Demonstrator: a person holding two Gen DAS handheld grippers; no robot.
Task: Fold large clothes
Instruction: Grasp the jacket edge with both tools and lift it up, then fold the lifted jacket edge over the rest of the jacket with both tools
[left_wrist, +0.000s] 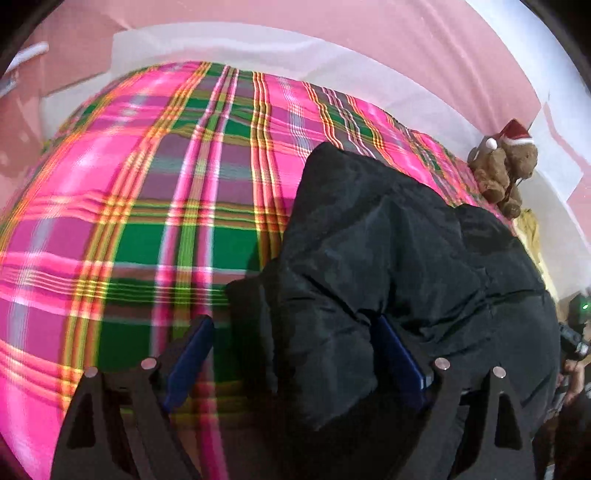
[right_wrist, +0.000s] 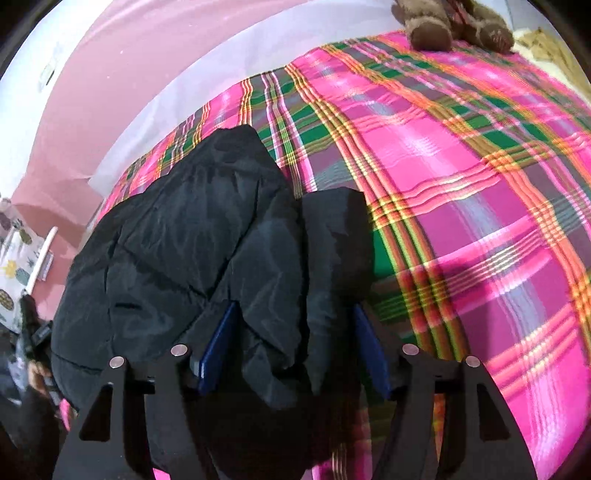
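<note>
A black puffy jacket (left_wrist: 388, 240) lies bunched on a bed with a pink and green plaid cover (left_wrist: 147, 184). My left gripper (left_wrist: 295, 350) is open and straddles the jacket's near left edge. Its left blue pad (left_wrist: 192, 350) hangs free over the plaid, and its right pad (left_wrist: 399, 354) is nestled in a crease of the fabric. In the right wrist view the same jacket (right_wrist: 184, 240) fills the left half. My right gripper (right_wrist: 293, 347) stands open around a hanging fold of the jacket, with loose fabric between its pads (right_wrist: 218, 343).
A brown teddy bear (left_wrist: 506, 162) in a red Santa hat sits at the bed's far corner, its paws also visible in the right wrist view (right_wrist: 443, 22). Beside it lies a yellowish cloth (left_wrist: 532, 236). A pink wall (left_wrist: 369, 33) rises behind the bed. The plaid cover (right_wrist: 480, 184) stretches away to the right.
</note>
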